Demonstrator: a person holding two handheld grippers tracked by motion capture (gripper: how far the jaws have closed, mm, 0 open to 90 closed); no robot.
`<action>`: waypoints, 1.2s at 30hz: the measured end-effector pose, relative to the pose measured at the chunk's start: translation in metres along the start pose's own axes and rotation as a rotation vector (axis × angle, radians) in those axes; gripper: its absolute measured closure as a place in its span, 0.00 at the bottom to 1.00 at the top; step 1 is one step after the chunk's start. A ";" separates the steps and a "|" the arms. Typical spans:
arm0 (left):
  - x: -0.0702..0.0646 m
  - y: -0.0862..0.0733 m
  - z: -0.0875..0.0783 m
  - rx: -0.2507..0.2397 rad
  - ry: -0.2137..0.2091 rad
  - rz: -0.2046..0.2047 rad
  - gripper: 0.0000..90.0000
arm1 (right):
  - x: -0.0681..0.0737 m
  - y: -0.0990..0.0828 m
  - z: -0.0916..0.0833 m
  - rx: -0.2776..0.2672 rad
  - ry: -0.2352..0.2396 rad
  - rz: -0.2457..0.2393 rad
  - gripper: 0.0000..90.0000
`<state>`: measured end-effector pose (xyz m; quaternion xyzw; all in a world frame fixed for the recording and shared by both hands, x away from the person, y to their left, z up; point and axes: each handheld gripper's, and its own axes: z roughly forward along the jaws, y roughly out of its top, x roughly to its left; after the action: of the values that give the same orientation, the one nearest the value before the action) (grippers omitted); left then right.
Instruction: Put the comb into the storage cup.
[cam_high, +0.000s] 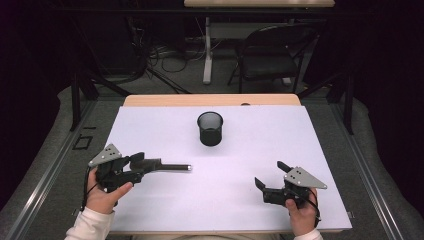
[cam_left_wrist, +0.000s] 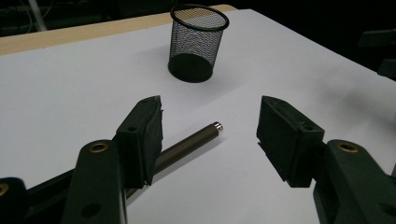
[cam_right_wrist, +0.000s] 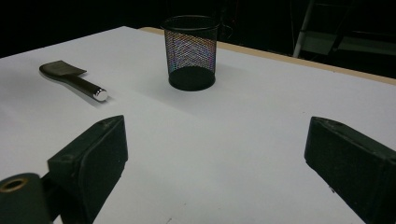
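The pen (cam_high: 170, 167), a dark rod with a shiny cap, is lying flat on the white table (cam_high: 300, 150) at about 9 o'clock from the middle of the table. Its cap is pointing towards 3 o'clock. Its other end is going under the left gripper (cam_high: 144, 165), which is hanging over it from the 9 o'clock side. In the left gripper view, the jaws are standing spread, with a clear gap between them. The pen is running along beside one jaw only, and the other jaw is well apart from it. Nothing is being pinched. I cannot tell whether the near jaw is really touching the pen.

The mesh cup (cam_high: 210, 129) is standing upright and empty at 12 o'clock from the middle, well apart from the pen.

The right gripper (cam_high: 270, 174) is waiting at about 4 o'clock, with its jaws wide apart around nothing, facing towards the cup.

I am judging that the step in hand is the pick-up of the pen, and the grasp is not yet made. The next move is calling for the left gripper to bring the pen to the centre between both pads, close on it firmly, then lift it and carry it towards 1 o'clock, probably to drop it into the cup.
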<state>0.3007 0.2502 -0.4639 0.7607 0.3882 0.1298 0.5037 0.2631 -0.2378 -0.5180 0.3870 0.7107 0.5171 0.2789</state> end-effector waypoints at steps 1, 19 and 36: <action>0.001 0.001 0.000 0.001 0.013 -0.012 0.46 | 0.000 0.000 0.000 -0.002 0.000 0.000 0.07; 0.011 0.020 0.003 0.062 0.059 -0.071 0.54 | 0.001 -0.001 0.002 0.008 0.008 0.001 0.08; 0.011 0.029 0.025 0.164 0.102 -0.080 0.66 | 0.000 -0.002 0.003 0.018 0.014 0.005 0.08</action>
<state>0.3364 0.2360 -0.4529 0.7758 0.4526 0.1159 0.4242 0.2651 -0.2364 -0.5204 0.3878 0.7160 0.5142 0.2693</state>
